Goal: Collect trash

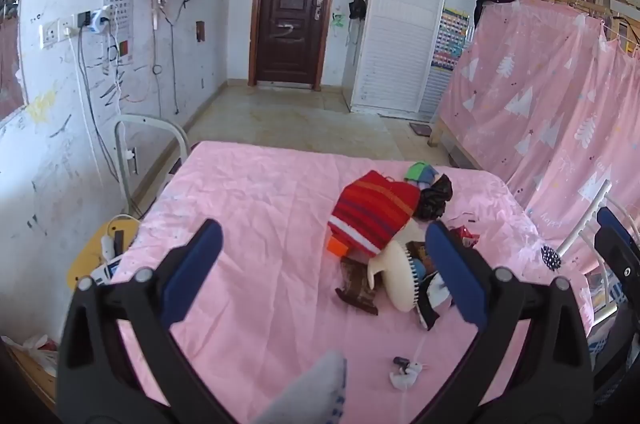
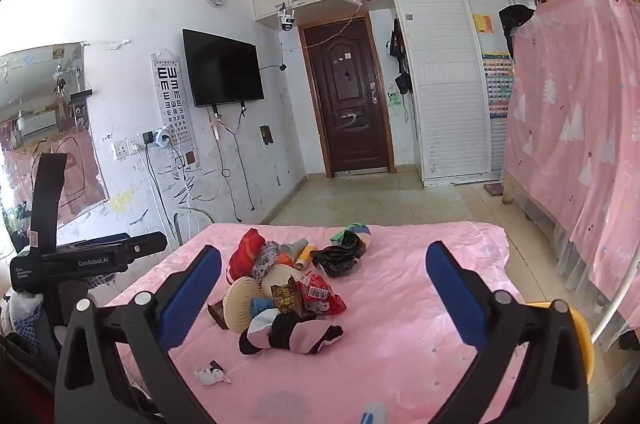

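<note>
Both the left gripper (image 1: 324,260) and right gripper (image 2: 324,284) were held released above the bed (image 2: 420,324), nothing grasped. Collection was judged not yet begun; the red wrapper (image 2: 320,294) in the pile would need approaching.

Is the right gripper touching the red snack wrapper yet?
Apart. The right wrist view shows the right gripper open, pink sheet showing between both fingers and the red snack wrapper, which lies on the pile.
</note>
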Demonstrator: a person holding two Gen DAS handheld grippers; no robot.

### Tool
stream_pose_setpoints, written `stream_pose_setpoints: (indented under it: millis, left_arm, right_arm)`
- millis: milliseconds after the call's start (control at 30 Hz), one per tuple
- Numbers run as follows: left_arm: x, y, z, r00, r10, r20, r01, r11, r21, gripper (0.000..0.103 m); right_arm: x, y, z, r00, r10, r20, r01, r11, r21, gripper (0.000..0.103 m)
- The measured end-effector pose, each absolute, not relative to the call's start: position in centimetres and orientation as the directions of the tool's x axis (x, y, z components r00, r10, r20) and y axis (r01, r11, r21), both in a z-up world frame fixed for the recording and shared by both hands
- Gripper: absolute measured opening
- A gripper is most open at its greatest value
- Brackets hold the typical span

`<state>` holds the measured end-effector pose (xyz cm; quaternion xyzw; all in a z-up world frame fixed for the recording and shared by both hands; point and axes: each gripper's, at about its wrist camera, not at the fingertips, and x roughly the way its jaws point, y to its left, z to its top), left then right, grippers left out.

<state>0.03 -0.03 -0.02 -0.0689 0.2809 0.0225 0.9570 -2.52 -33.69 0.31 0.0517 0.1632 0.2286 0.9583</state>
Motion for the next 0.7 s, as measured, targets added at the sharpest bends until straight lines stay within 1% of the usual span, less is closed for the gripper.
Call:
stream_pose_setpoints:
  millis: [700]
  left_arm:
    - [0.25,-0.55,0.15,0.845,0.01,-0.534,-0.079,0.991,-0.106,0.097]
  right_arm:
    - [-2.66,-34.39,0.78,0.86,0.437,-0.262,-0.401,0.898,0.181,0.093]
